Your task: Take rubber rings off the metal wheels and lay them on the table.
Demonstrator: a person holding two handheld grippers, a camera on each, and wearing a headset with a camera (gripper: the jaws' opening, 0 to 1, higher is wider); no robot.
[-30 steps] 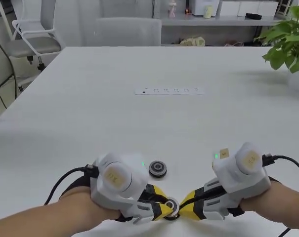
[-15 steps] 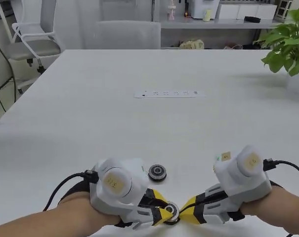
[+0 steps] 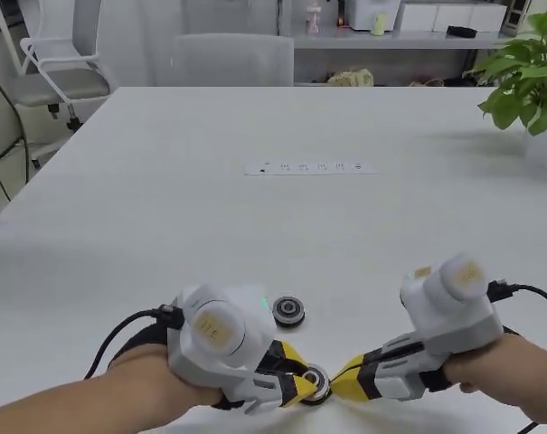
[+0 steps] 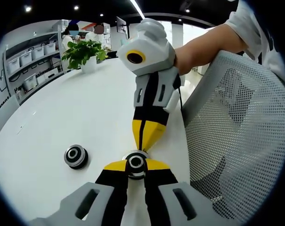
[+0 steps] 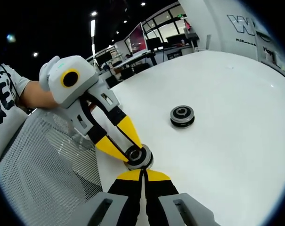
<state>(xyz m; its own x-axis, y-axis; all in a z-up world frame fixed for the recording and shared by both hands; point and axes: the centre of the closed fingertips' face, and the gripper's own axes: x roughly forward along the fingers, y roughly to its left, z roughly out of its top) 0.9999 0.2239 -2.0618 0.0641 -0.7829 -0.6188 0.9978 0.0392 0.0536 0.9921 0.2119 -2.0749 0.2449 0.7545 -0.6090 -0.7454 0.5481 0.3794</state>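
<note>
A small metal wheel with a black rubber ring round it is held just above the white table's near edge. My left gripper is shut on this wheel, one yellow tip on each side of it. My right gripper meets it from the opposite side. Its jaws are pressed together at the wheel's black rim, pinching the rubber ring. A second wheel with its ring on lies flat on the table just beyond, also seen in the left gripper view and the right gripper view.
A white power strip lies mid-table. A potted plant stands at the far right corner, and chairs stand behind the table. A grey mesh chair back is close behind the grippers at the near edge.
My right hand has shifted slightly right and tilted up, with its tips still at the wheel. The left gripper and the loose wheel stay put.
</note>
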